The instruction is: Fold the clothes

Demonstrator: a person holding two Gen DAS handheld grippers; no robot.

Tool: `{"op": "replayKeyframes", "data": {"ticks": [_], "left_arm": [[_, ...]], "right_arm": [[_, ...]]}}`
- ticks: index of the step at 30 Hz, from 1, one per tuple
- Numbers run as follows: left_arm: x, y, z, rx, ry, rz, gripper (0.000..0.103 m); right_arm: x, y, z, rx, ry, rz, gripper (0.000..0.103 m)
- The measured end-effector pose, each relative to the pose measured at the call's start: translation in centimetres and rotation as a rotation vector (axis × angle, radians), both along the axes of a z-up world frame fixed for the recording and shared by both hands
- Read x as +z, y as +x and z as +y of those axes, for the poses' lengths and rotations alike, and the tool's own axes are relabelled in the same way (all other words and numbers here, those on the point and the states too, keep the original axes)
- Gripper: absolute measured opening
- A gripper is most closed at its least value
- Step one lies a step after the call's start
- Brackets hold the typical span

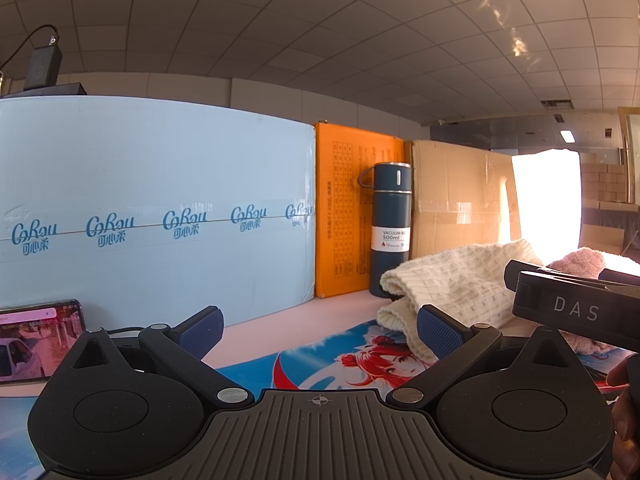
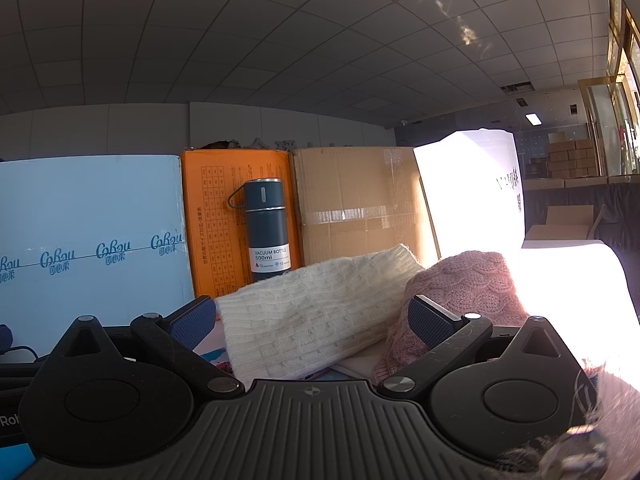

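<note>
A cream cable-knit garment (image 1: 452, 280) (image 2: 316, 312) lies folded on the table, with a pink knit garment (image 2: 464, 292) (image 1: 580, 262) bunched against its right side. My left gripper (image 1: 320, 330) is open, its blue pads spread wide with nothing between them; the cream knit lies just ahead of its right finger. My right gripper (image 2: 310, 320) is open too, low and close to the clothes. The cream knit fills the gap between its pads and the pink knit sits behind its right finger. In the left wrist view the right gripper's black body marked DAS crosses the right edge.
A dark blue vacuum bottle (image 1: 390, 228) (image 2: 266, 228) stands behind the clothes against an orange box (image 1: 348, 208), beside a pale blue carton (image 1: 160, 208) and a brown carton (image 2: 360, 204). A phone (image 1: 38, 340) lies at the left. An anime-print mat (image 1: 360, 360) covers the table.
</note>
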State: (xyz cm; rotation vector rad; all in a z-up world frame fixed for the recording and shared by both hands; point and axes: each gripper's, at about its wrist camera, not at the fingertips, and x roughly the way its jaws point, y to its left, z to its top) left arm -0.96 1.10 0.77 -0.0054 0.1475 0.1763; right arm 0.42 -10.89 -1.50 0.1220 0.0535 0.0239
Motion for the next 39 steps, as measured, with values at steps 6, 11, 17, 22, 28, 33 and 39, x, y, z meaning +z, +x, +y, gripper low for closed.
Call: {"op": "replayKeyframes", "data": {"ticks": [6, 11, 17, 22, 28, 33, 39], "left_arm": [[-0.02, 0.04, 0.01, 0.000, 0.000, 0.001, 0.103], [-0.08, 0.12, 0.00, -0.001, 0.001, 0.003, 0.103], [-0.07, 0.11, -0.02, -0.001, 0.001, 0.004, 0.103], [-0.07, 0.14, -0.03, -0.001, 0.000, 0.006, 0.103], [-0.06, 0.20, -0.02, 0.001, -0.001, 0.011, 0.103], [-0.08, 0.27, -0.09, 0.004, -0.001, 0.015, 0.103], [-0.09, 0.35, -0.12, 0.009, 0.000, 0.024, 0.103]], "right_arm": [[0.01, 0.00, 0.00, 0.000, 0.000, 0.000, 0.103], [0.02, -0.04, 0.00, -0.001, 0.000, 0.000, 0.103], [0.03, -0.06, 0.02, -0.002, -0.001, 0.000, 0.103], [0.02, -0.04, 0.04, -0.002, -0.002, 0.000, 0.103], [0.08, 0.07, 0.10, -0.002, -0.004, 0.005, 0.103], [0.11, 0.21, 0.14, -0.001, -0.006, 0.012, 0.103], [0.06, 0.44, 0.16, 0.000, -0.008, 0.023, 0.103]]}}
